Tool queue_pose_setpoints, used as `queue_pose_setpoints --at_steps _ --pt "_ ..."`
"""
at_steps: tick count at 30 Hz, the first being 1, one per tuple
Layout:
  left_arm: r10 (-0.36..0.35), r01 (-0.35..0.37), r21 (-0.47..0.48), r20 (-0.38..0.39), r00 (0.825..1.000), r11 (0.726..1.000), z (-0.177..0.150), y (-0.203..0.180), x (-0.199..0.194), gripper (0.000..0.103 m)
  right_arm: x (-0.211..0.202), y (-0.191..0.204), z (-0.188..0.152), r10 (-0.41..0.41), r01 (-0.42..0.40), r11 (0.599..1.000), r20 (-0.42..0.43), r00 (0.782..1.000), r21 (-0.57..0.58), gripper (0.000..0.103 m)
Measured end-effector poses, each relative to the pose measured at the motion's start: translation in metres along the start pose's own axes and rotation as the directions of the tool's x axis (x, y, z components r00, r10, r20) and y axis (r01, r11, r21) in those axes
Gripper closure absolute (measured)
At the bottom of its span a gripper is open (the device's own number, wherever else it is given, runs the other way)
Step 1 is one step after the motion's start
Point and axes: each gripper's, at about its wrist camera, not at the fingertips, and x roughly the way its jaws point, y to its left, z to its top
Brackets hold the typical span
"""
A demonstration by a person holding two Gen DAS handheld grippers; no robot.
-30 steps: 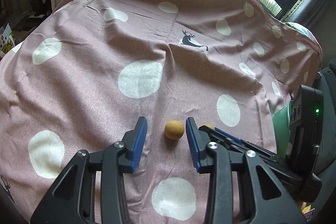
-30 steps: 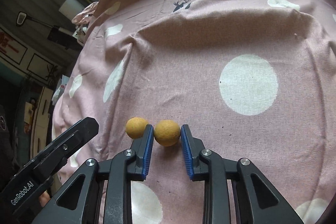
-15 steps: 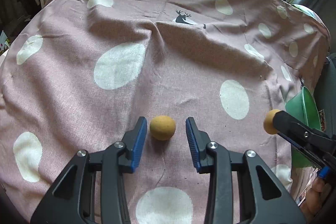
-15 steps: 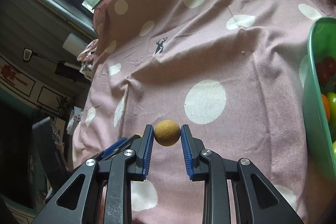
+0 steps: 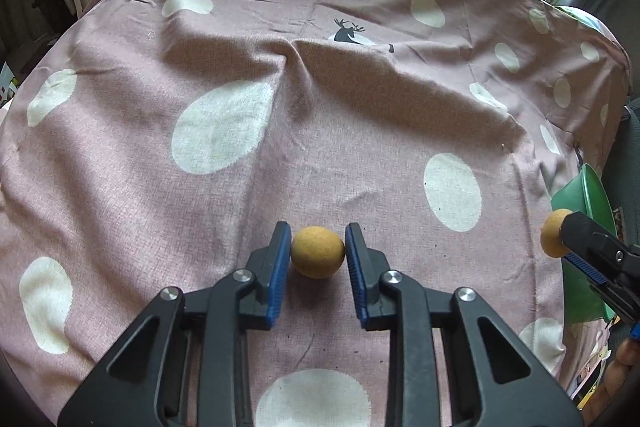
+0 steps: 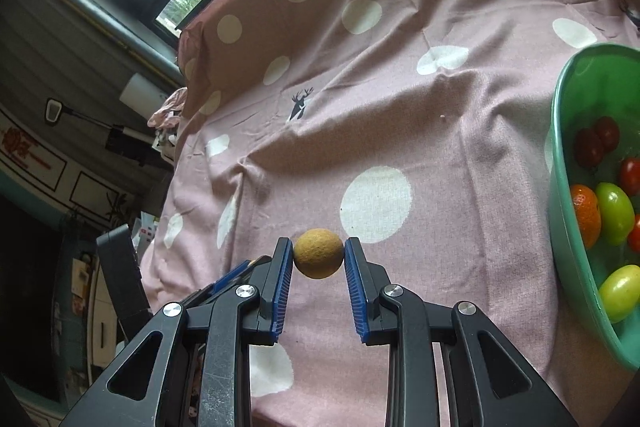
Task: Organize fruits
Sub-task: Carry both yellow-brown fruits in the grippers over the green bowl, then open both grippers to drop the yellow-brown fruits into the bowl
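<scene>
Left gripper (image 5: 318,253), jaws just closed, clamps one yellow-brown fruit (image 5: 317,251) resting on the pink dotted cloth (image 5: 360,115) near its front edge, right gripper (image 6: 319,259) pinching a second fruit (image 6: 319,253) clear above it; nothing obstructs; only right wrist view shows green bowl's (image 6: 560,163) mixed fruits (image 6: 614,213).

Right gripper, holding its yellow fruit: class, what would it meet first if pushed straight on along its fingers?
Probably the pink spotted cloth beyond the round yellow fruit that the right gripper clamps; the green bowl lies off to the side.
</scene>
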Motion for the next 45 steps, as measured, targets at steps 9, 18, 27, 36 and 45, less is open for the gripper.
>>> queue_pose_setpoints --at_steps 9,18,27,36,45 --pt "-0.08 0.055 0.128 0.203 0.976 0.99 -0.013 -0.047 -0.081 0.075 -0.05 0.006 -0.006 0.035 -0.034 0.999 0.083 0.996 -0.016 0.075" --pt "-0.247 0.168 0.282 0.274 0.93 0.945 -0.029 -0.134 -0.127 0.075 -0.134 -0.026 -0.01 -0.099 0.089 0.995 0.304 0.947 0.047 0.075" --pt "-0.314 0.217 0.392 0.203 0.927 0.894 -0.041 -0.22 -0.103 0.075 -0.169 -0.094 -0.004 -0.297 0.219 0.945 0.356 0.886 0.242 0.075" --pt "-0.301 0.231 0.452 0.089 0.949 0.862 -0.053 -0.271 -0.055 0.075 -0.178 -0.147 -0.006 -0.337 0.225 0.912 0.313 0.888 0.344 0.075" --pt "-0.259 0.229 0.45 0.006 0.966 0.863 -0.062 -0.283 -0.019 0.075 -0.158 -0.168 -0.004 -0.34 0.24 0.895 0.23 0.912 0.375 0.075"
